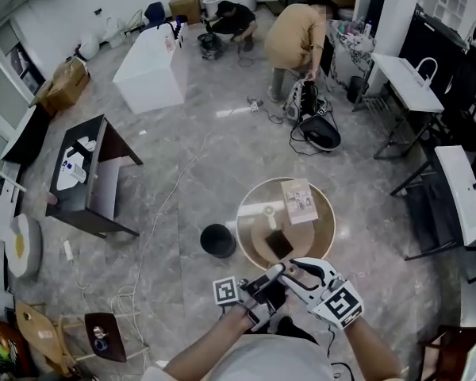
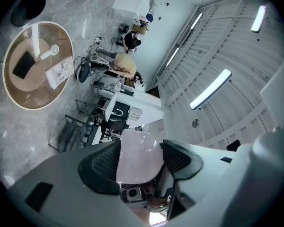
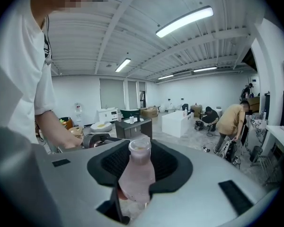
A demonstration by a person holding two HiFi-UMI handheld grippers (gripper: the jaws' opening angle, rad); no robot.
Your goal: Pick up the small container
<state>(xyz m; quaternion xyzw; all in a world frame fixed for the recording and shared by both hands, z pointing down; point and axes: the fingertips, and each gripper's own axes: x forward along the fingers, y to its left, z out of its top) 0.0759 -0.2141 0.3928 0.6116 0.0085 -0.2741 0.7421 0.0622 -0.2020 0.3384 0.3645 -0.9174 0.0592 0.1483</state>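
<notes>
The small container (image 3: 137, 174) is a pale pink translucent bottle with a light cap. In the right gripper view it stands between the black pads of my right gripper (image 3: 138, 167), which is shut on its body, cap pointing away. In the left gripper view the same container (image 2: 137, 157) fills the gap of my left gripper (image 2: 139, 159), whose pads press on both its sides. In the head view the left gripper (image 1: 270, 279) and right gripper (image 1: 297, 268) meet tip to tip near the bottom, raised above the near rim of the round table (image 1: 250, 240). There the bottle itself is hidden.
On the round table lie a printed card (image 1: 299, 201), a black square object (image 1: 279, 244) and a small white item (image 1: 268, 211). A black round bin (image 1: 217, 240) stands left of it. Two people (image 1: 295, 38) work at the back beside a white counter (image 1: 151, 66). Cables run over the floor.
</notes>
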